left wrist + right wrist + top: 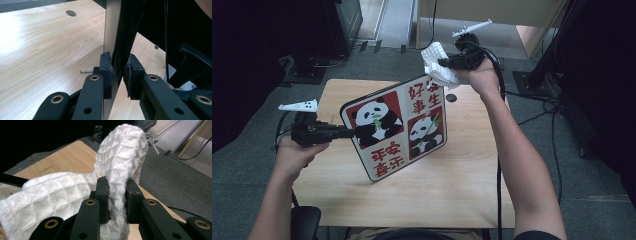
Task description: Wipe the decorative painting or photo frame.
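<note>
High view: left tool [343, 132] clamps the tilted panda board [396, 126]; raised right tool [445, 63] pinches a white cloth [435, 64].

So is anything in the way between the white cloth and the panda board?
Nothing visible is. The right gripper pinches the white waffle cloth at the panda board's top corner, and the cloth's lower edge seems to meet that corner already. The left gripper clamps the board's opposite edge and holds it tilted above the wooden table.

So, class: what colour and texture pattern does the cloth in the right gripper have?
The cloth is white with a waffle-grid weave, clearest in the right gripper view.
</note>
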A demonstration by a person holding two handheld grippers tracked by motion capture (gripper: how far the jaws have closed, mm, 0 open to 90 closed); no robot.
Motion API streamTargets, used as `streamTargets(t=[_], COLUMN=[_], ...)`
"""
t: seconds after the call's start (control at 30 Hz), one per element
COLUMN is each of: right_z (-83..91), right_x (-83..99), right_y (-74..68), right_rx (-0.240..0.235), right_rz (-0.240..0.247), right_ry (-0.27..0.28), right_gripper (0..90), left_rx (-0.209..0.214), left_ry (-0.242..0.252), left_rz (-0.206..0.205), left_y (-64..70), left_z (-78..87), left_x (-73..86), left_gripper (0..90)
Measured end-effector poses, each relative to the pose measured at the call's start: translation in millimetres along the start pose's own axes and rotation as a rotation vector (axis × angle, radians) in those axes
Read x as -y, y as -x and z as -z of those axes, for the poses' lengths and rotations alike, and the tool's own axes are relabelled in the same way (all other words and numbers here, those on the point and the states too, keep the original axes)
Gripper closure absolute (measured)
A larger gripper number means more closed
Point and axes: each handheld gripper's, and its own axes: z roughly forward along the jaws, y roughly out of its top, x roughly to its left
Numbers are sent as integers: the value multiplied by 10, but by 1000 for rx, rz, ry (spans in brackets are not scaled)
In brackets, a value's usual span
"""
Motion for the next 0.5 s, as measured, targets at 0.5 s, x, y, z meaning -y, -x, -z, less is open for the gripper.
streamTargets(t=[0.5], right_z=[13], right_x=[189], right_y=[8], right_rx=[43], right_rz=[24], right_ry=[-20], right_gripper=[781], left_rx=[-10], left_ry=[4], left_rz=[10], left_y=[-7], left_z=[3], left_x=[1], left_gripper=[782])
